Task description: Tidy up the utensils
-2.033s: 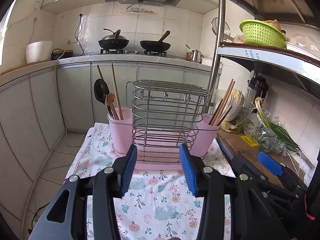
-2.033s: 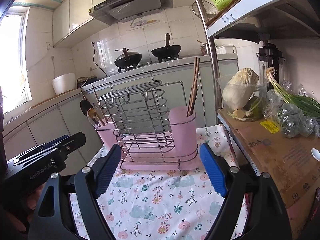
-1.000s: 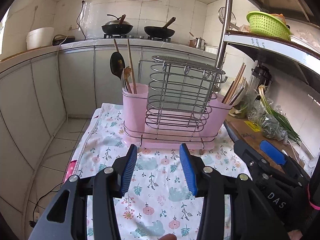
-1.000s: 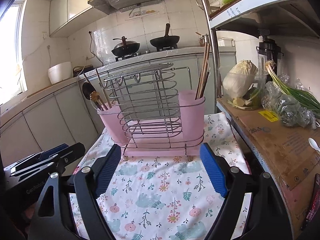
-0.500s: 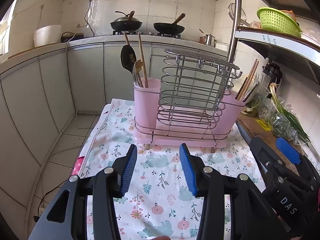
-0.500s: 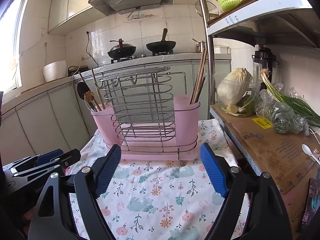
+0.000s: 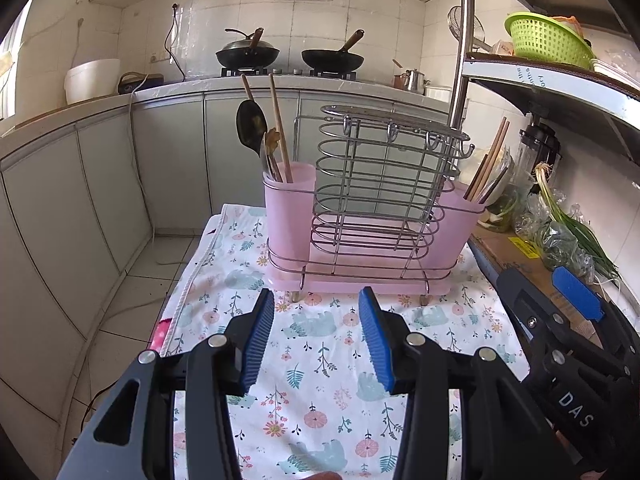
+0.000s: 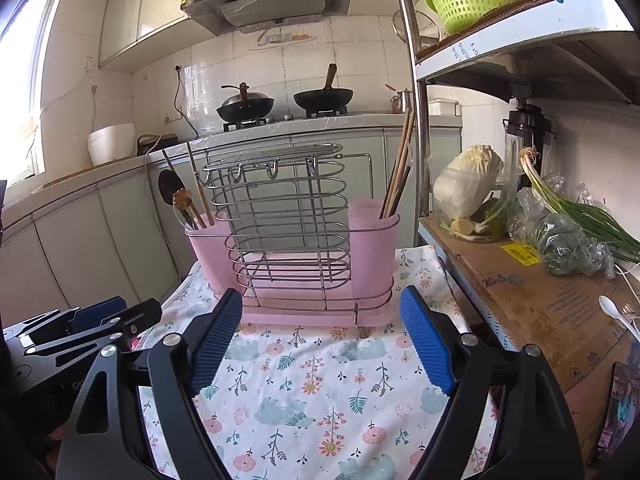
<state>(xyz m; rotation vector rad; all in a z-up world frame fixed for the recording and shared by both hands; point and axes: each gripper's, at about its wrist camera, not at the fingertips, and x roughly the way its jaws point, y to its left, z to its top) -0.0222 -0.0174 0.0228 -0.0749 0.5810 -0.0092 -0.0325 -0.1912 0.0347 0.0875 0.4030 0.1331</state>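
The pink utensil holder stands upright at the far end of the floral cloth covering the counter, its wire rack seated between two end cups. The left cup carries a dark ladle and wooden-handled pieces; the right cup carries chopsticks. All stand handle-up and lean on the rims, so sorting by type appears largely done. Left gripper hangs low over the cloth, its fingers parted with nothing between them. Right gripper is likewise empty, its fingers spread wider, framing the base of the holder without touching it. Both sit short of the holder, consistent with a pause or a check, not a grasp. No loose utensil lies on the cloth in either view. The left wrist view shows the floor beside the counter and the right gripper's side at the frame edge. Only the right wrist view shows a white spoon on the cardboard box at right, well apart from the holder; it may be the remaining item, though that is a judgement.
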